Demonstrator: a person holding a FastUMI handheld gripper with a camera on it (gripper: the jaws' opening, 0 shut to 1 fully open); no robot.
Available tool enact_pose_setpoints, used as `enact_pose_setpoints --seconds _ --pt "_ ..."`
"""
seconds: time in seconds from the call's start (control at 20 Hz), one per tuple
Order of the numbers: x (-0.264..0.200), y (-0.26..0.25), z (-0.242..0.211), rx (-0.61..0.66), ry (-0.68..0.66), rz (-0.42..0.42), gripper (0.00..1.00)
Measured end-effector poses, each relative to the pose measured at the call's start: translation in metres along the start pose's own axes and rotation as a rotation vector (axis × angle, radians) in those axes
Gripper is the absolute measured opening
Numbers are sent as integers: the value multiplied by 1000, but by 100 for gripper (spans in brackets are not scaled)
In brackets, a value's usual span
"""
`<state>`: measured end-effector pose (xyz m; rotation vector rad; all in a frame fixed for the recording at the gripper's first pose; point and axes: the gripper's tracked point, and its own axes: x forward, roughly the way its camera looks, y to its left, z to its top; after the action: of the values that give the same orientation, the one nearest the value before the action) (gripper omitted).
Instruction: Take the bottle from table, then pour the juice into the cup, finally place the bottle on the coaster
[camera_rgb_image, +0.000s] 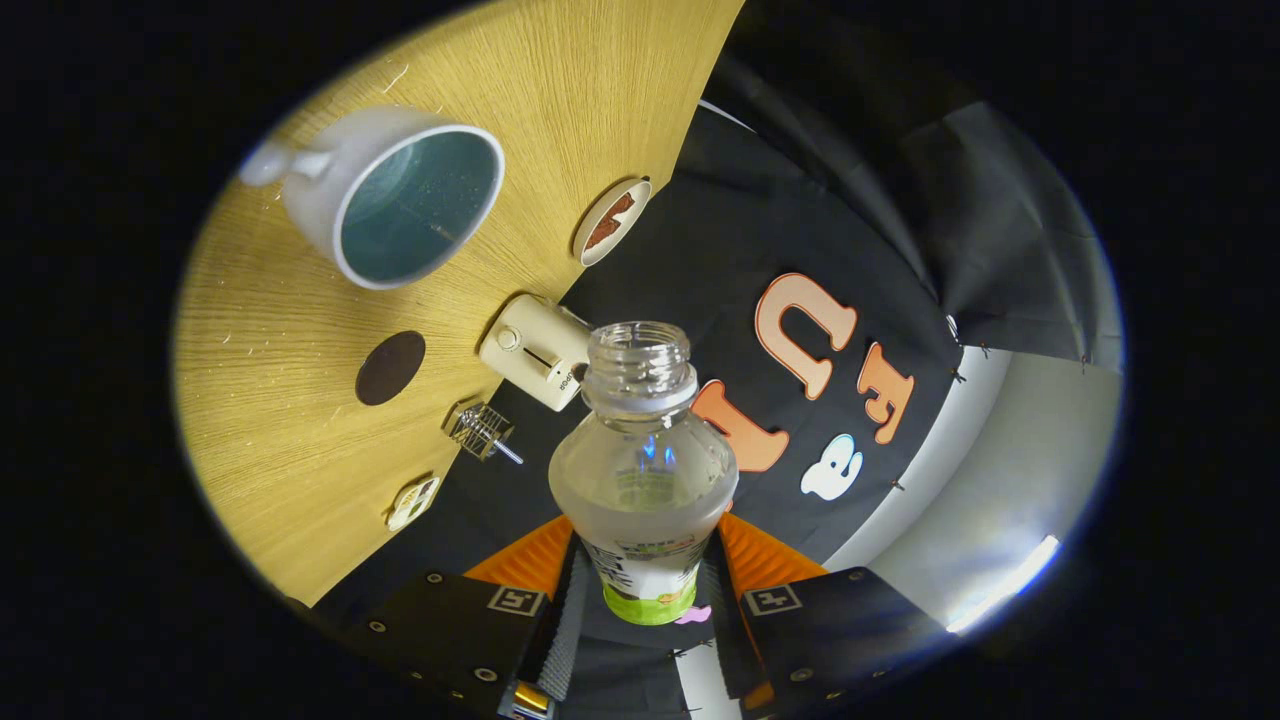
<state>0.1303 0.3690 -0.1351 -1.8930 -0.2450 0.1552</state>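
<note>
Your gripper (648, 570) is clamped on the bottle (642, 470), both fingers pressing its lower body, uncapped mouth pointing forward. The cup (400, 195) sits well beyond it on the table (290, 420), coaster (390, 367) between. Bring the mouth over the cup before tipping further.

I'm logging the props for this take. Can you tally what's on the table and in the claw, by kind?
Bottle, held between the claw fingers: 1
Cup: 1
Dark coaster: 1
Small round dishes: 2
Cream appliance: 1
Wire gadget: 1
Total: 7
</note>
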Motion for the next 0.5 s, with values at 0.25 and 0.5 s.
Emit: enact_pose_setpoints --seconds 0.25,0.5 --pt "-3 34 -4 266 43 109 58" --pt "-6 42 1 594 42 197 58"
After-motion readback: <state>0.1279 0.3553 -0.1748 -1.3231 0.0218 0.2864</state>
